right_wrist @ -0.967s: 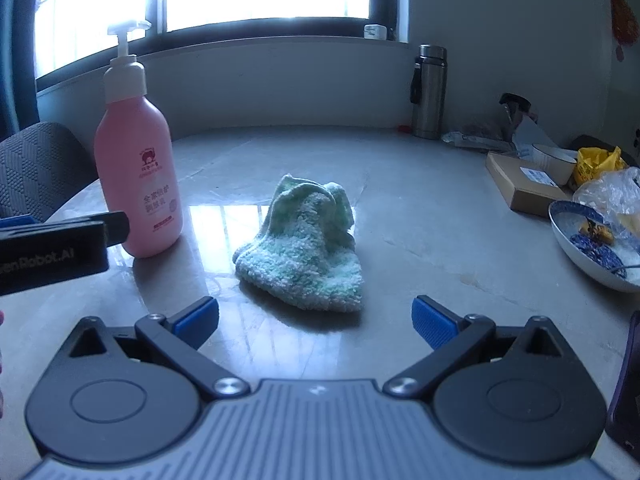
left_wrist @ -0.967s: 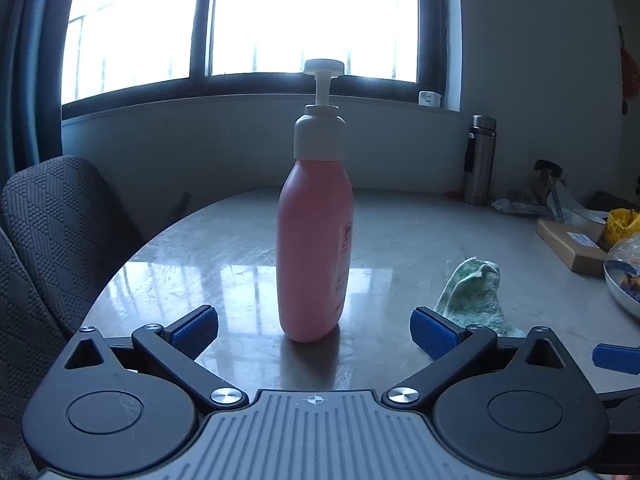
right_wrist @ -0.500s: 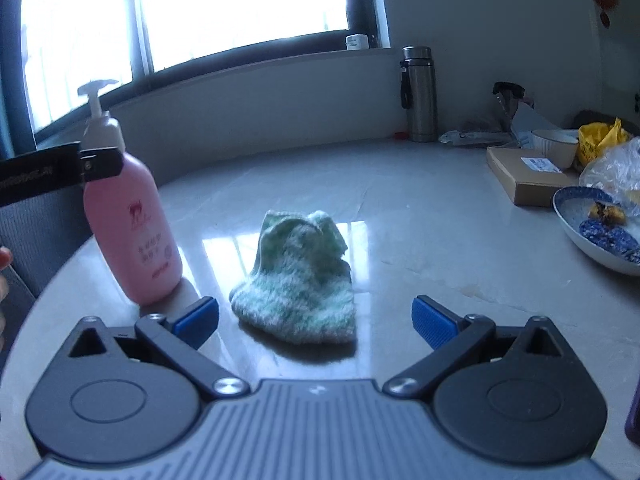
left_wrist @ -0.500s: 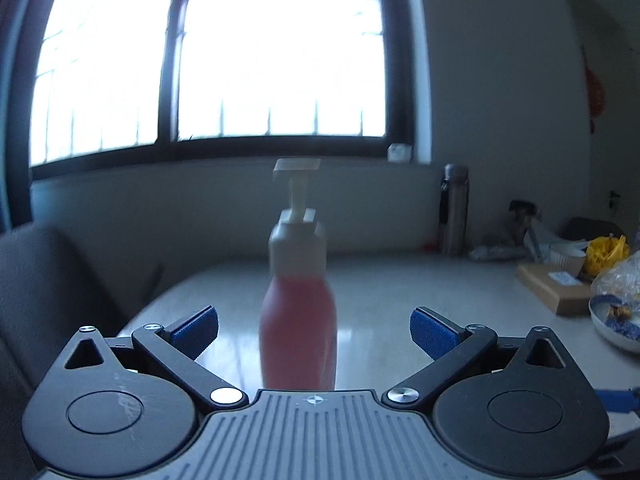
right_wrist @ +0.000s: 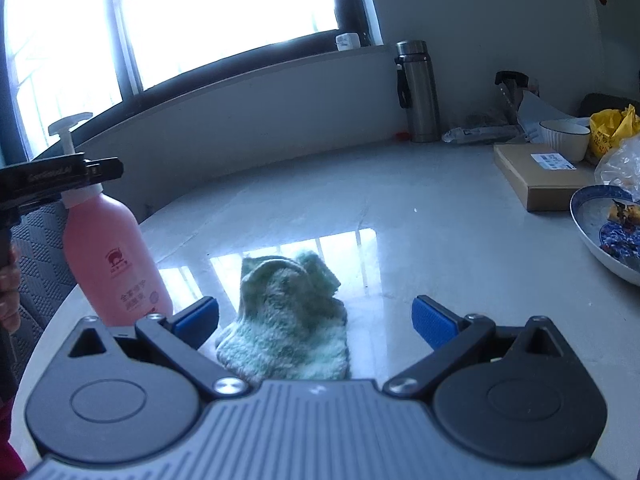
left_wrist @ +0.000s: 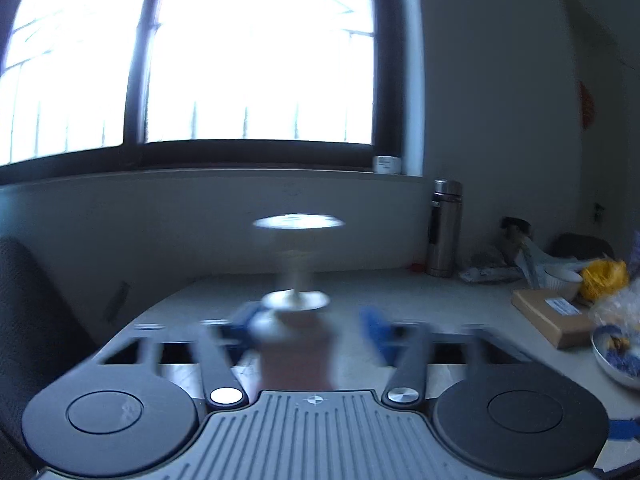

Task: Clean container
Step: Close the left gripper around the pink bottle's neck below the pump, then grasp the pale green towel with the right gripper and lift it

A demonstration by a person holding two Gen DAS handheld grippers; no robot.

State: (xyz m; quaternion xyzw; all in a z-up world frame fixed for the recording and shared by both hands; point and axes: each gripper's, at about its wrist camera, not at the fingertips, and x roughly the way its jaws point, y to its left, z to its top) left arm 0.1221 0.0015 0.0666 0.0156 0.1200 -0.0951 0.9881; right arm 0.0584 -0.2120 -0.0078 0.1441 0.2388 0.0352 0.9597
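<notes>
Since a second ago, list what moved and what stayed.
The left gripper rose and its fingers narrowed around the pink bottle at its white collar; grip unclear through blur. The right gripper advanced over the green cloth, still open. Bottle and cloth stayed put.

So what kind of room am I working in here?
Most likely a home dining area: a glossy round table under a big window holds a used dish with leftovers, a steel flask and a parcel box.
</notes>
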